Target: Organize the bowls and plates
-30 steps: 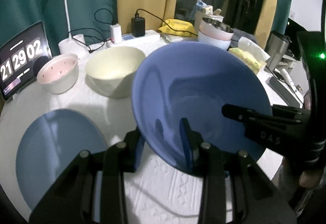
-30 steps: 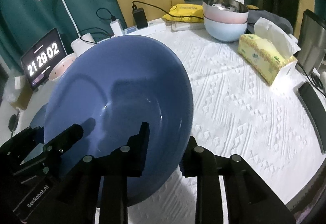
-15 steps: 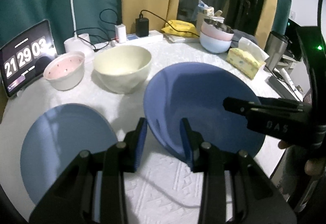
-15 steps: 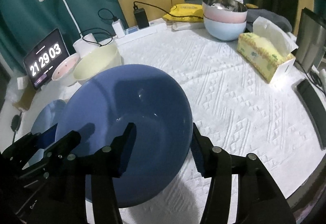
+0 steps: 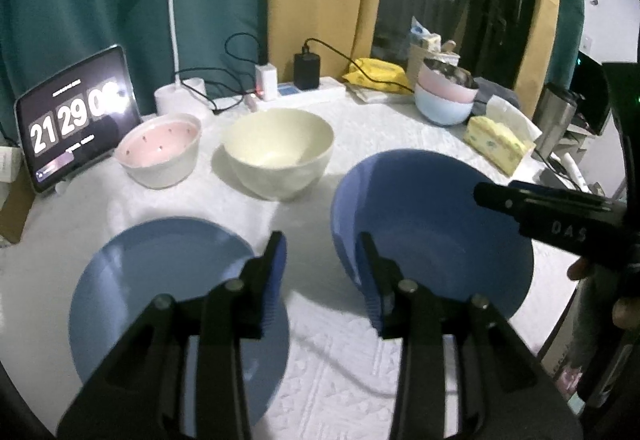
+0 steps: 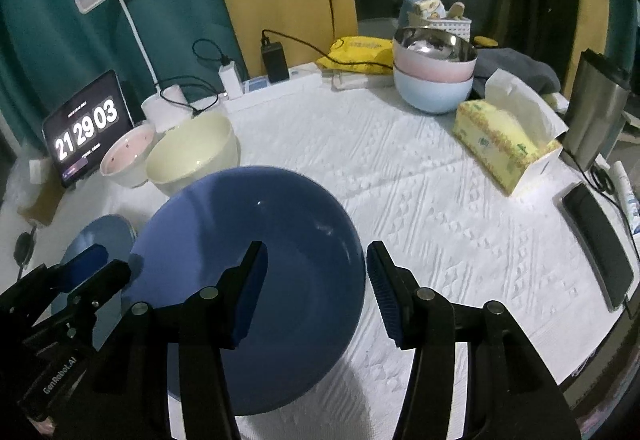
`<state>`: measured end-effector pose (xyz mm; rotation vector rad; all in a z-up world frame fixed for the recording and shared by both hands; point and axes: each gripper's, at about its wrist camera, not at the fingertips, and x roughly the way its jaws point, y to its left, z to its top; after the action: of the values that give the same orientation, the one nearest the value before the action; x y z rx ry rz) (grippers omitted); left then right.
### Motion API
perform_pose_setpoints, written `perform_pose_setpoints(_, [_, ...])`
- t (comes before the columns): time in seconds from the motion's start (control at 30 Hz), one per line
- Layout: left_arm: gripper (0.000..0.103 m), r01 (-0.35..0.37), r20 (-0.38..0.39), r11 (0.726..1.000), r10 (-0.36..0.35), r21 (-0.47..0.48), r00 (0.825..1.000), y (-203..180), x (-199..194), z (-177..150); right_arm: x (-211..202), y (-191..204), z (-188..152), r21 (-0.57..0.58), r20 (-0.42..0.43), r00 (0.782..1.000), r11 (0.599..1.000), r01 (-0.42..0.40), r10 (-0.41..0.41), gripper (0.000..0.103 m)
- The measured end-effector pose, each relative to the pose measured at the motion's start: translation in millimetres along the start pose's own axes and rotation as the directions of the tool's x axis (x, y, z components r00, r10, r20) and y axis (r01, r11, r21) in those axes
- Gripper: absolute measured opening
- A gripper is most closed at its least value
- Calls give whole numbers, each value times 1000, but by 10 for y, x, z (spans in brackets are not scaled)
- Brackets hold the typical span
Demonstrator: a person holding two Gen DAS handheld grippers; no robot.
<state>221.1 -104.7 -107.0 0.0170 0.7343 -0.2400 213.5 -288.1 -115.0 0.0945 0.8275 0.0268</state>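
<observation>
The blue bowl (image 6: 256, 280) rests on the bench (image 6: 420, 179). The right gripper (image 6: 316, 292) has just been opening; its fingers straddle the near-right rim without pressing. The left gripper (image 5: 320, 272) has likewise been opening, empty, with the bowl just right of its fingers and the blue plate (image 5: 160, 280) left. The right hand is nearer the bowl.

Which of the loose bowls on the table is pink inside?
The small white bowl beside the clock tablet: its inside is pink and speckled, while the cream bowl and big blue bowl are plain.
</observation>
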Motion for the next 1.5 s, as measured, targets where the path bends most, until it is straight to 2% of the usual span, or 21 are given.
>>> perform_pose_setpoints(0.13, [44, -4, 8, 1000, 4, -15, 1000, 53, -17, 37, -57, 26, 75, -3, 18, 1000, 1000, -4, 4, 55])
perform_pose_setpoints(0.63, [46, -43, 24, 998, 45, -47, 999, 292, -3, 258, -53, 287, 379, -59, 52, 997, 997, -45, 48, 55])
perform_pose_setpoints(0.9, [46, -68, 24, 994, 70, -83, 997, 489, 89, 397, 93, 390, 520, -83, 43, 997, 995, -63, 67, 55])
perform_pose_setpoints(1.33, [47, -55, 24, 991, 59, -121, 998, 696, 331, 649, 401, 521, 754, -102, 8, 996, 991, -82, 84, 55])
perform_pose_setpoints(1.5, [47, -58, -3, 989, 58, -137, 998, 767, 506, 745, 563, 582, 847, -108, -14, 995, 989, -102, 101, 55])
